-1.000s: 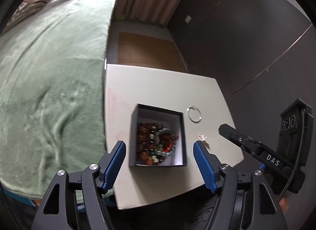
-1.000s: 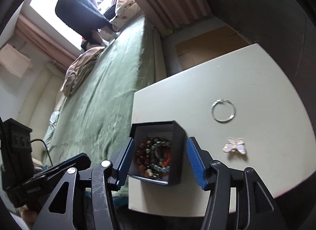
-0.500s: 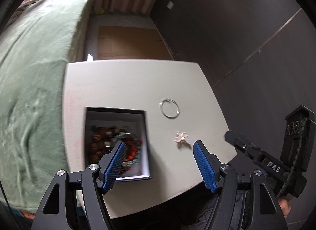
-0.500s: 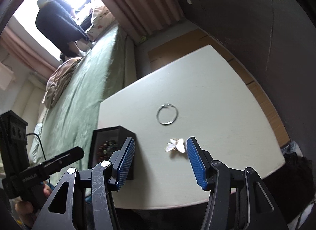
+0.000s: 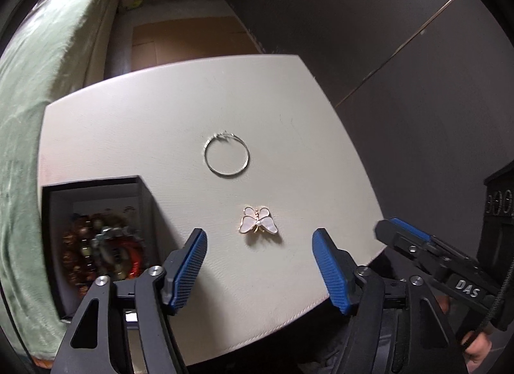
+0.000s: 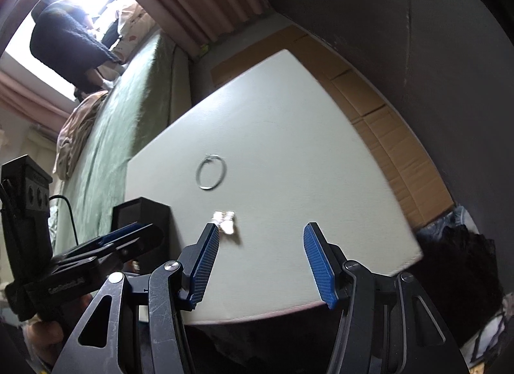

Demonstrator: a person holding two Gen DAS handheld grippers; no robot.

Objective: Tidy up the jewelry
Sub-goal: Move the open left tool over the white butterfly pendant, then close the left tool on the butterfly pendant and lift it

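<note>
Right, your biggest landmark is the bed (image 5: 38,91) under its green blanket, running along the left edge of the white bench (image 5: 160,110), and the bench carries everything that matters. At its near left corner sits the black box (image 5: 93,182), open on top, with a heap of beaded bracelets (image 5: 102,255) in reds, ambers and greens piled inside. Out on the bare bench, well apart from the box, lies the thin silver ring (image 5: 226,155), flat on the surface. Nearer to you is the little white butterfly brooch (image 5: 258,221) with its gold edging, also lying flat, between the ring and the bench's near edge.

Your left gripper (image 5: 259,256) hovers just short of the butterfly, jaws spread wide and grasping nothing, and the brooch lines up in the gap between the blue pads (image 5: 189,268). Your right gripper (image 6: 261,256) is off to the right side, jaws likewise released and empty; from its camera the brooch (image 6: 225,221) shows just beyond the tip of the left pad, with the ring (image 6: 211,172) farther out and the box (image 6: 141,216) at the left, partly behind your other tool.
</note>
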